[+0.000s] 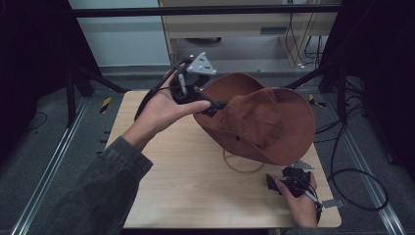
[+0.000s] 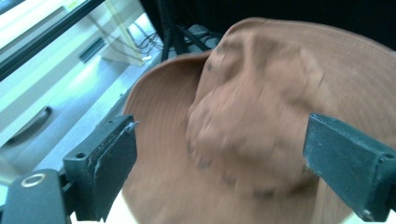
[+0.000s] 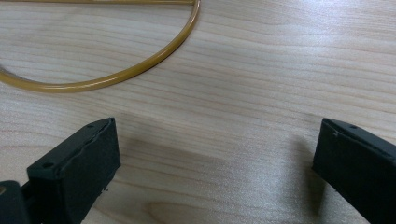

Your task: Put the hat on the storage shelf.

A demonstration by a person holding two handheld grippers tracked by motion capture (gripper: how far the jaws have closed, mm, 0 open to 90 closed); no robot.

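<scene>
A brown wide-brimmed hat (image 1: 259,120) stands tilted over the right half of the wooden table (image 1: 186,191), its crown facing me. What holds it up is hidden. My left gripper (image 1: 215,105) is raised at the hat's left edge, pointing at the crown. In the left gripper view its jaws stand wide apart (image 2: 220,128), and the blurred hat (image 2: 261,102) lies just beyond them with neither pad pressing on it. My right gripper (image 1: 276,182) rests low at the table's front right; its jaws are open (image 3: 218,128) over bare wood.
A thin yellow ring (image 1: 243,169) lies on the table under the hat's front brim, and its arc (image 3: 140,67) shows ahead of the right jaws. Black frame posts and cables flank the table. A cabinet stands behind it.
</scene>
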